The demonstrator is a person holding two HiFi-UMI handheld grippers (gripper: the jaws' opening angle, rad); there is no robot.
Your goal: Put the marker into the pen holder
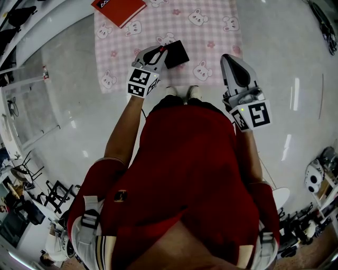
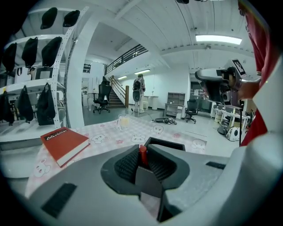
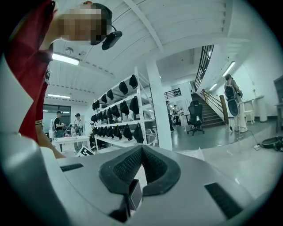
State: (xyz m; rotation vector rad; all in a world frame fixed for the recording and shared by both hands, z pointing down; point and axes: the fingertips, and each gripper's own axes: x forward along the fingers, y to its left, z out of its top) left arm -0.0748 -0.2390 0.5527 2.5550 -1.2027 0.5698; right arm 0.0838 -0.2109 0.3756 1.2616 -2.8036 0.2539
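Note:
My left gripper (image 2: 143, 149) is shut on a red marker (image 2: 143, 155), whose red end stands up between the ribbed pads. Just past the jaws stands the black square pen holder (image 2: 173, 143), open at the top. In the head view the left gripper (image 1: 160, 51) hovers over the pink checked cloth (image 1: 211, 31), right beside the pen holder (image 1: 177, 54); the marker is hidden there. My right gripper (image 1: 226, 58) hangs off to the right over the cloth's near edge, shut and holding nothing (image 3: 142, 149).
A red book (image 1: 118, 7) lies at the cloth's far left (image 2: 65, 143). A glass cup (image 2: 124, 121) stands farther back on the cloth. White shelves with black caps (image 3: 119, 110) are to the side. The person's shoes (image 1: 180, 92) are at the cloth's near edge.

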